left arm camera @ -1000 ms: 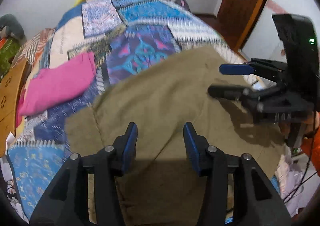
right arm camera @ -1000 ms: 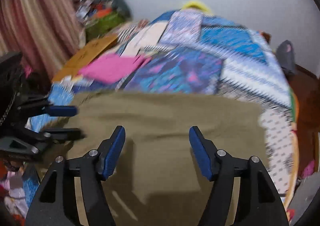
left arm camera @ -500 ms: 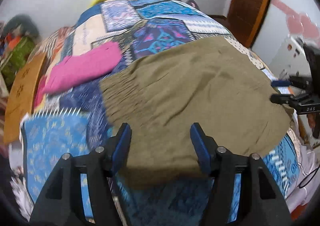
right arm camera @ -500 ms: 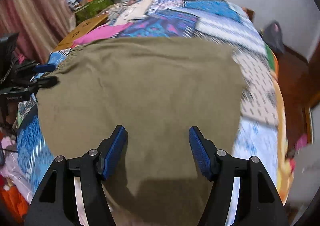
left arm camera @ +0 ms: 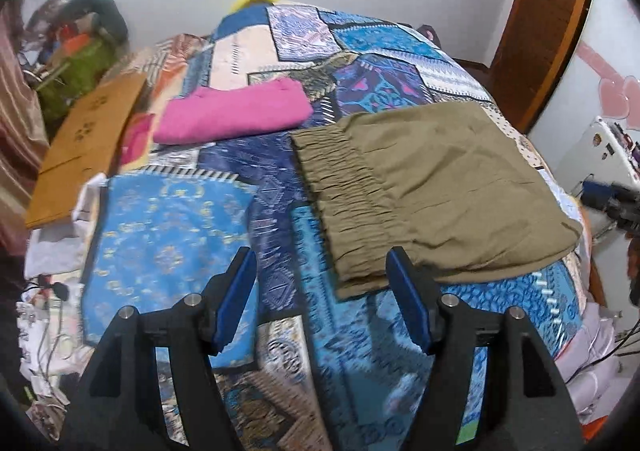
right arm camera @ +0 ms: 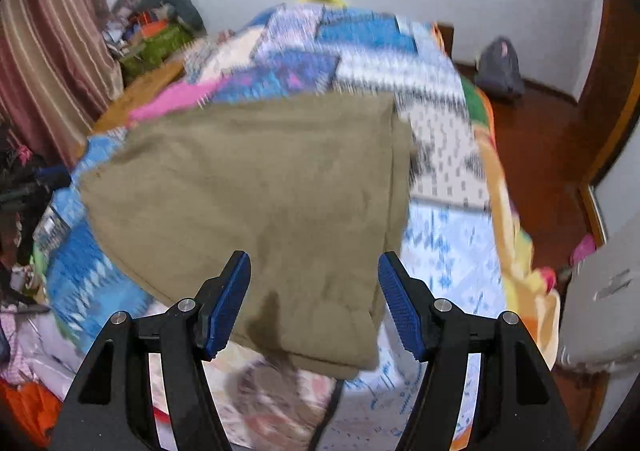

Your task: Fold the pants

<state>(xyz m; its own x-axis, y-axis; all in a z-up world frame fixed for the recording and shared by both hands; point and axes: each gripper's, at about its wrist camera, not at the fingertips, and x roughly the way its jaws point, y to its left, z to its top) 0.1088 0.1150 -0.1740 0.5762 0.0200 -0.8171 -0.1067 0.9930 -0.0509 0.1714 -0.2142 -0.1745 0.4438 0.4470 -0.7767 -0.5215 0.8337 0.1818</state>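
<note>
Lying folded on a patchwork-covered bed (left arm camera: 280, 179), a pair of olive-green pants (left arm camera: 440, 187) forms a compact rectangle, its gathered elastic waistband (left arm camera: 344, 203) on the side facing a blue patterned panel of the quilt. The left gripper (left arm camera: 322, 293) hangs above the quilt just short of the pants' near corner, its blue-padded jaws spread wide and holding nothing. The right gripper (right arm camera: 314, 299) is likewise wide open and empty, hovering over the pants' (right arm camera: 256, 187) near edge at the bedside; that view is smeared by motion blur. A folded pink garment (left arm camera: 234, 115) rests on the quilt beyond the pants, well apart from them, toward the white wall. A flat brown cardboard piece (left arm camera: 86, 139) lies along the bed's edge past the pink garment. Seen from the right wrist, a grey backpack (right arm camera: 500, 67) sits on the wooden floor beyond the far corner of the bed. The right gripper's tips also peek in past the pants in the left wrist view.
</note>
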